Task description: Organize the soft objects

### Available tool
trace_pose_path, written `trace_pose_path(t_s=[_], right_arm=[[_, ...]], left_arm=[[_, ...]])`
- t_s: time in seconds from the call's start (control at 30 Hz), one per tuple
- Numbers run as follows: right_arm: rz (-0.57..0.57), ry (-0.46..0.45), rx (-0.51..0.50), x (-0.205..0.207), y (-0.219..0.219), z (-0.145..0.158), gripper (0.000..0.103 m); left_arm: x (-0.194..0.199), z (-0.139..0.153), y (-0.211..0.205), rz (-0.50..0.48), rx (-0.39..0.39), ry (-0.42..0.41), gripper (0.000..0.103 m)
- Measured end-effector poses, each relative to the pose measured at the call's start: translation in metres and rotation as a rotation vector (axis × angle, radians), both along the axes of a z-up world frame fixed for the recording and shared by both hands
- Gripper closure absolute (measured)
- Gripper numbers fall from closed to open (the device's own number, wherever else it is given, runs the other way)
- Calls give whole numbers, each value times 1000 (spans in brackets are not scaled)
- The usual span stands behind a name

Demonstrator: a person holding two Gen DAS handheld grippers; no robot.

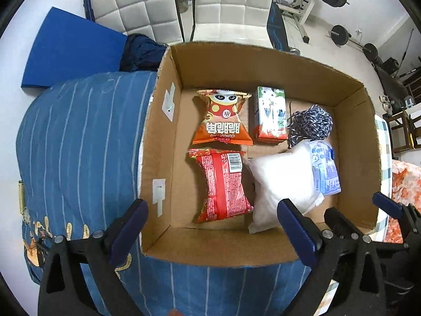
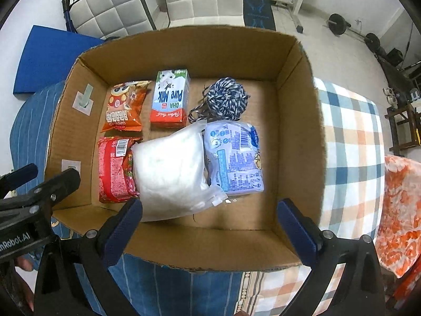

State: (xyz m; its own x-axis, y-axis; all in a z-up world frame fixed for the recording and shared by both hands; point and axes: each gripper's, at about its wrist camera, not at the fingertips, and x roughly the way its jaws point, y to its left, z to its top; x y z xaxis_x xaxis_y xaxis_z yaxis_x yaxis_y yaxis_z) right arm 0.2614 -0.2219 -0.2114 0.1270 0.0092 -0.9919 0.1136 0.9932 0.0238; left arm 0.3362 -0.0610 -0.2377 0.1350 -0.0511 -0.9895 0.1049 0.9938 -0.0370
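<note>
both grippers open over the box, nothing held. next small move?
Probably lift both clear of the cardboard box and look outside it for the next soft item. Left gripper and right gripper are open and empty; the white bag already lies inside, overlapping the red packet and the blue-printed pack.

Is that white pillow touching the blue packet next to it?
Touching. In the right wrist view the white pillow overlaps the blue packet's left edge, with no cardboard showing between them.
</note>
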Motion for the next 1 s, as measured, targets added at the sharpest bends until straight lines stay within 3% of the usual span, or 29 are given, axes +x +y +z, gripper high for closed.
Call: trace_pose_path(t_s=[0.3, 0.6, 1.0], right_arm=[[1, -128, -38, -37, 1, 64, 0], [1, -335, -31, -125, 0, 176, 0], [-4, -470, 19, -240, 1, 269, 0]], left_arm=[[-47, 72, 3, 4, -34, -151, 2], [-123, 168, 19, 22, -54, -330, 2], [-209, 244, 28, 4, -96, -423, 2]])
